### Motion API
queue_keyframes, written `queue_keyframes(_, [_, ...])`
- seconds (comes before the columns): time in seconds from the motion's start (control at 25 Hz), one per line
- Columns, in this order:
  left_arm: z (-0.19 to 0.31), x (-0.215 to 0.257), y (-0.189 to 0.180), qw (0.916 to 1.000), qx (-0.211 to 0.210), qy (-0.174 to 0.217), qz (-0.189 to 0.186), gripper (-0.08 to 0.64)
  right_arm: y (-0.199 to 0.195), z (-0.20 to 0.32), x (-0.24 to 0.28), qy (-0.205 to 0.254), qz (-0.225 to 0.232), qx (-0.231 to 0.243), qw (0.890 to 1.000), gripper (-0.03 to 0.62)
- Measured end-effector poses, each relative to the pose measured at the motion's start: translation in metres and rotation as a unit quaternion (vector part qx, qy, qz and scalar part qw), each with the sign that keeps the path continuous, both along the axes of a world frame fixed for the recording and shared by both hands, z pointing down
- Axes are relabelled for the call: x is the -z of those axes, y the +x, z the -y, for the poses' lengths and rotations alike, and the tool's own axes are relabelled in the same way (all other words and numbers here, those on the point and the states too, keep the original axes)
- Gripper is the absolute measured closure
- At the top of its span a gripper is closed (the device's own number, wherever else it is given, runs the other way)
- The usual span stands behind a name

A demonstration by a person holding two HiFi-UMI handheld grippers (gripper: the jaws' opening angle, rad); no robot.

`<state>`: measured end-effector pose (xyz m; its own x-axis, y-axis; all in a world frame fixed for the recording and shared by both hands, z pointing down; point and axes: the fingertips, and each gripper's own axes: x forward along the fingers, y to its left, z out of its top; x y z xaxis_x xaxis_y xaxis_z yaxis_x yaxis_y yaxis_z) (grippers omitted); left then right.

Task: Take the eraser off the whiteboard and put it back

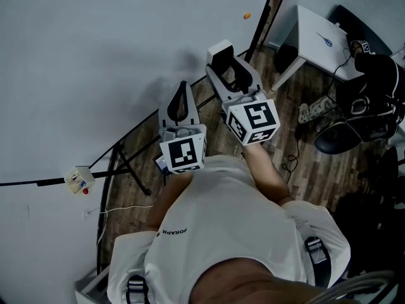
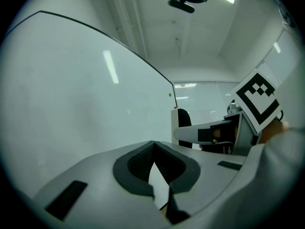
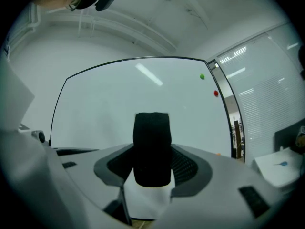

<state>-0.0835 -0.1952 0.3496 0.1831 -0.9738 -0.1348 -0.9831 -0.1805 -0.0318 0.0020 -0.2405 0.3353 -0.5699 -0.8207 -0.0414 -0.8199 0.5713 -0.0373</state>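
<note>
In the right gripper view, a black felt eraser [image 3: 151, 147] stands upright between the jaws of my right gripper [image 3: 152, 163], which is shut on it. It is held just off the whiteboard [image 3: 133, 97]. In the head view the right gripper [image 1: 231, 59] points level at the whiteboard [image 1: 95, 56], near its lower right edge. My left gripper [image 1: 182, 88] hangs beside it, to the left and slightly nearer me. Its jaws meet at the tip and hold nothing. From the left gripper [image 2: 153, 144] I see the whiteboard [image 2: 71, 104] on the left and the right gripper [image 2: 214, 133] at the right.
A green magnet [image 3: 202, 77] and a red magnet [image 3: 216, 93] stick near the board's right edge. A small marker box [image 1: 79, 180] sits on the board's lower rail. The stand's black legs [image 1: 130, 166] spread over the wooden floor. A white desk [image 1: 323, 37] and a chair [image 1: 338, 138] are at the right.
</note>
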Motion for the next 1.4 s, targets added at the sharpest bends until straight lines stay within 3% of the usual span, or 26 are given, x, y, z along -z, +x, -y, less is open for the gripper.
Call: queue_keyframes(1.4, [-0.01, -0.004, -0.003, 0.9999, 0.014, 0.001, 0.0, 0.557, -0.021, 0.027, 0.007, -0.001, -0.002, 0.007, 1.0, 0.359])
